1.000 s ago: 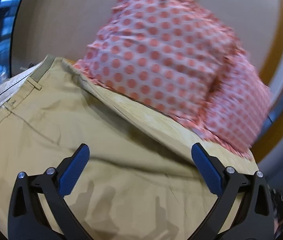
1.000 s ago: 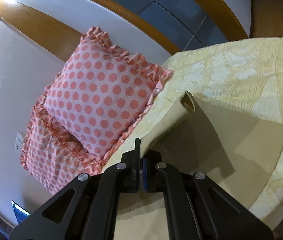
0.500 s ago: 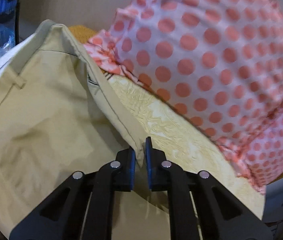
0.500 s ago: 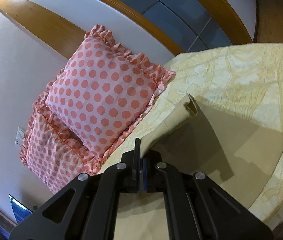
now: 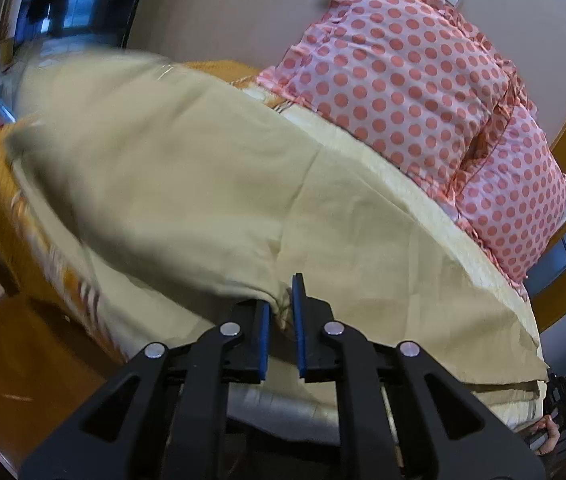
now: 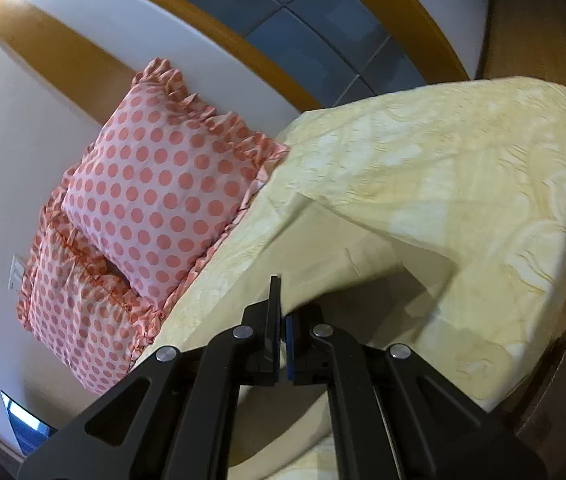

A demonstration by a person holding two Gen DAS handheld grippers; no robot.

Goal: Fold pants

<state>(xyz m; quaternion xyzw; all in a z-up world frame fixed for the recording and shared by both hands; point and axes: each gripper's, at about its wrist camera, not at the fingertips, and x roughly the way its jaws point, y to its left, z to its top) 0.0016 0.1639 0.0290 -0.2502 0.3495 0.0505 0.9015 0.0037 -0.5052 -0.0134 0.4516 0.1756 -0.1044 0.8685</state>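
Note:
Beige pants (image 5: 187, 184) lie across the yellow patterned bed cover (image 5: 419, 196), their left part blurred by motion. My left gripper (image 5: 281, 312) is shut on a bunched edge of the pants and holds it lifted. In the right wrist view the pants (image 6: 323, 248) stretch away from my right gripper (image 6: 281, 320), which is shut on another edge of the cloth and holds it above the bed cover (image 6: 463, 168). A fold of the pants hangs and casts a shadow on the bed.
Two pink pillows with coral dots (image 5: 403, 80) (image 6: 163, 192) lean at the head of the bed against the wall. A wooden headboard (image 6: 243, 52) runs behind them. The bed's edge and wooden floor (image 5: 31, 344) lie at the lower left. A wooden bedside unit (image 6: 543, 32) stands at the far corner.
My left gripper went from open to shut on the pants, then lifted and pulled the cloth back from the pillows. My right gripper stayed shut and raised its edge, so the cloth folds over.

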